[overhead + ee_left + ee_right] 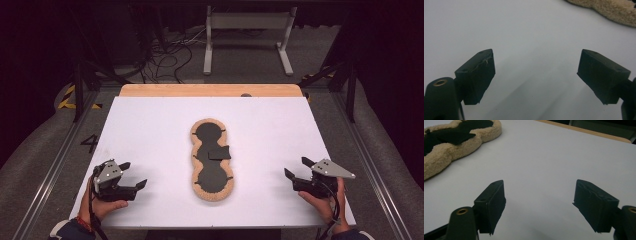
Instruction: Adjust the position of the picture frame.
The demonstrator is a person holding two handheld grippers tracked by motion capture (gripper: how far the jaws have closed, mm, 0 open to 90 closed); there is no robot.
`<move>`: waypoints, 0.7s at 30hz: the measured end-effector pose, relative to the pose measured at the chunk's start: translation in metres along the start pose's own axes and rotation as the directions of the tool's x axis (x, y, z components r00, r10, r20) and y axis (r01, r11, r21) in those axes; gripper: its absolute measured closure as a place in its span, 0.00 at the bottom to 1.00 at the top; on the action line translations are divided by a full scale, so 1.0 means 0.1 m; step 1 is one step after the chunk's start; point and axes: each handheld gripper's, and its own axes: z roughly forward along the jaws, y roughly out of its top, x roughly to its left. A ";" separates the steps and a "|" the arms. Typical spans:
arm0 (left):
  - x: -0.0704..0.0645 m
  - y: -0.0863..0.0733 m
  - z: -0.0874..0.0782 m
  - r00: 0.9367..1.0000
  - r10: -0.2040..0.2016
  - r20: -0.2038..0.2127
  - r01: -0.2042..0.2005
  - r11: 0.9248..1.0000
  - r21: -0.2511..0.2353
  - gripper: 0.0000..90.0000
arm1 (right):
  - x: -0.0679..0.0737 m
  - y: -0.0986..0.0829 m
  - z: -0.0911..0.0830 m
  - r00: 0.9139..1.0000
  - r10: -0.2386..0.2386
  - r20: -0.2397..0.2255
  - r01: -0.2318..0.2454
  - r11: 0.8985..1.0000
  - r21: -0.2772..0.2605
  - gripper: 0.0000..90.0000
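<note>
Centrally on the white table (150, 130), a long tan fleece pad with a black lining (212, 177) is laid lengthwise, a black flap (219, 153) folded across its middle. Well apart from it, the left gripper (134, 175) and right gripper (296, 167) are held low near the near corners, jaws spread, nothing gripped.

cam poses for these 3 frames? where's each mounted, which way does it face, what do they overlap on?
High view: above the person's side, facing forward and down on the table; shows both hands, left gripper, right gripper, pad.
Left gripper view: on the left gripper, looking along its open fingers over the table; pad edge top right.
Right gripper view: on the right gripper, open fingers; pad top left.
Shared: all three see the fleecy pad and white table.
</note>
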 end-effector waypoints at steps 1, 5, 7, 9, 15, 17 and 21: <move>-0.01 0.01 0.01 1.000 0.005 -0.001 -0.005 1.000 0.000 0.21 | -0.01 -0.01 0.01 1.000 0.001 0.005 -0.001 1.000 0.006 0.32; -0.07 0.02 0.02 0.999 0.028 0.033 -0.028 1.000 0.005 0.31 | -0.01 0.00 0.01 1.000 0.010 0.003 -0.011 1.000 0.006 0.38; -0.09 0.03 0.02 0.998 0.048 0.042 -0.048 0.999 0.003 0.38 | 0.00 0.01 0.02 1.000 0.011 0.001 -0.011 1.000 0.006 0.40; -0.09 0.05 0.00 0.997 0.054 0.051 -0.054 0.999 -0.011 0.44 | 0.01 0.02 0.04 1.000 0.011 0.000 -0.011 1.000 0.011 0.44; -0.11 0.10 -0.01 0.995 0.067 0.068 -0.068 0.998 0.011 0.68 | 0.04 0.06 0.07 1.000 0.005 -0.015 -0.004 1.000 0.027 0.55; -0.11 0.15 0.01 0.993 0.084 0.079 -0.085 0.996 0.005 0.79 | 0.07 0.07 0.08 0.999 0.006 -0.032 -0.005 1.000 0.031 0.62; -0.08 0.27 0.06 0.995 0.072 0.062 -0.070 0.997 -0.021 0.98 | 0.14 0.13 0.16 0.998 -0.015 -0.065 0.018 0.999 0.043 0.78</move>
